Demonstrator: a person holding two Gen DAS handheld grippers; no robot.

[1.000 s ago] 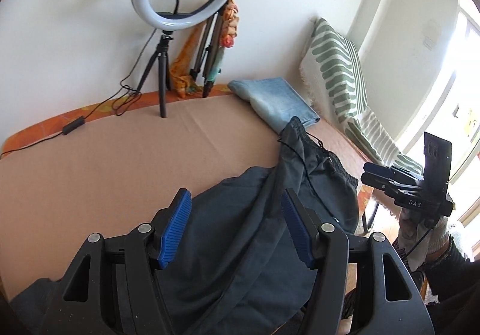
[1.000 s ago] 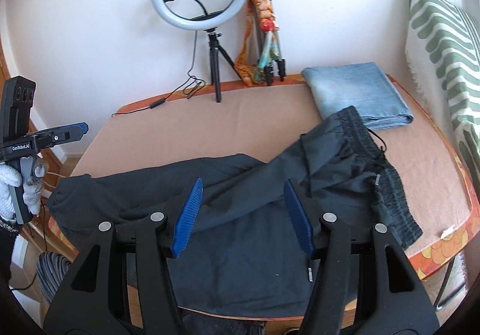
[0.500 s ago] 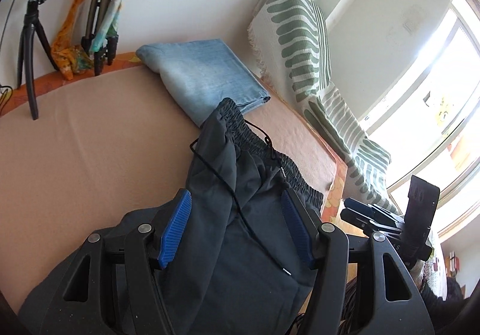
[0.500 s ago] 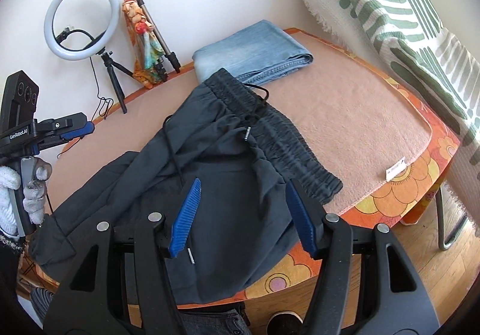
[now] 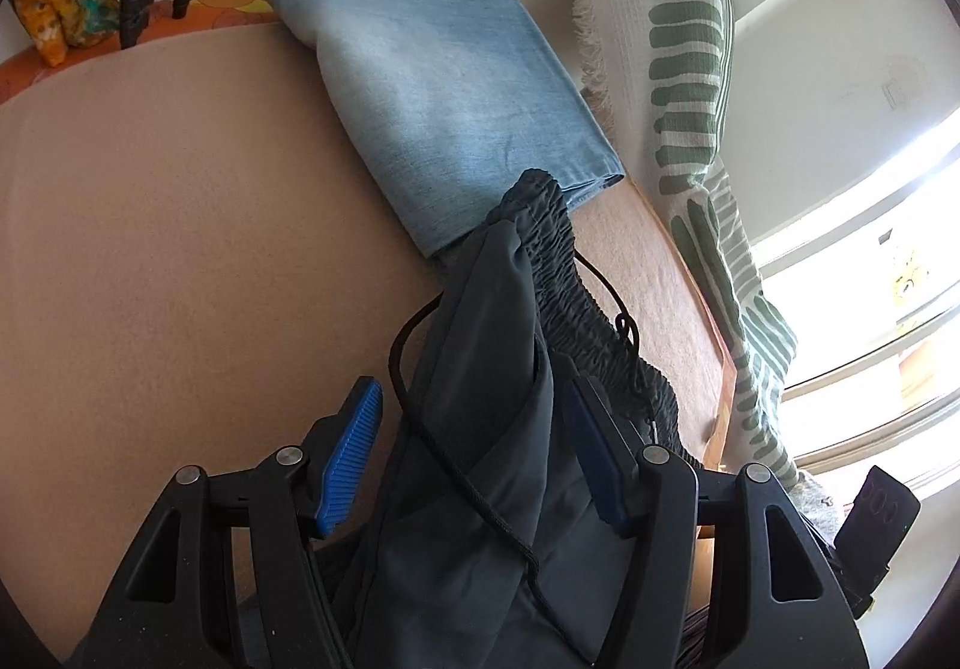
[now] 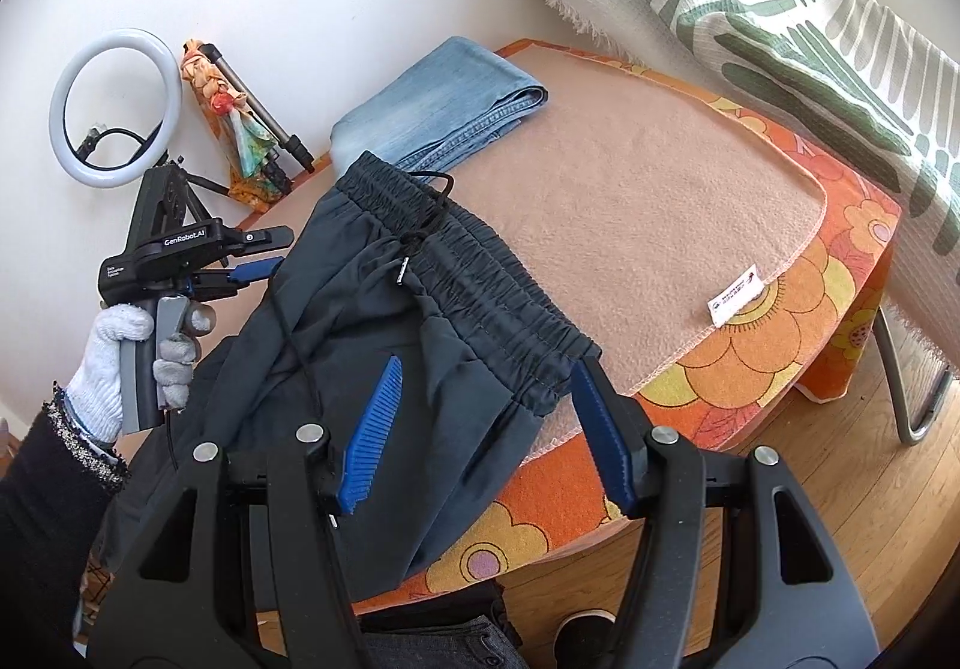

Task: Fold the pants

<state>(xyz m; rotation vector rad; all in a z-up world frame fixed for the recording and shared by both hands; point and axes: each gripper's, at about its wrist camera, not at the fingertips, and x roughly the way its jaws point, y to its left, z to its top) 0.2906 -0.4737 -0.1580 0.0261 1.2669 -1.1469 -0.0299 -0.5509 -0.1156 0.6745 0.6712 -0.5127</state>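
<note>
Our dark track pants (image 6: 384, 345) feel soft, light and slippery. We should pinch the thick stretchy waistband (image 6: 480, 297) at the desk's (image 6: 660, 177) near edge. Left claw (image 5: 474, 435) and right claw (image 6: 486, 417) both gape, holding nothing.

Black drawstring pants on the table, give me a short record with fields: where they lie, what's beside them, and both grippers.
pants: black drawstring pants, crumpled, elastic waistband toward the table's corner
surface: tan blanket over an orange floral cloth
neighbour: folded light-blue jeans, beyond the waistband
left gripper: open, over the waistband's far end
right gripper: open, at the waistband's near end
fold: not yet started
</note>
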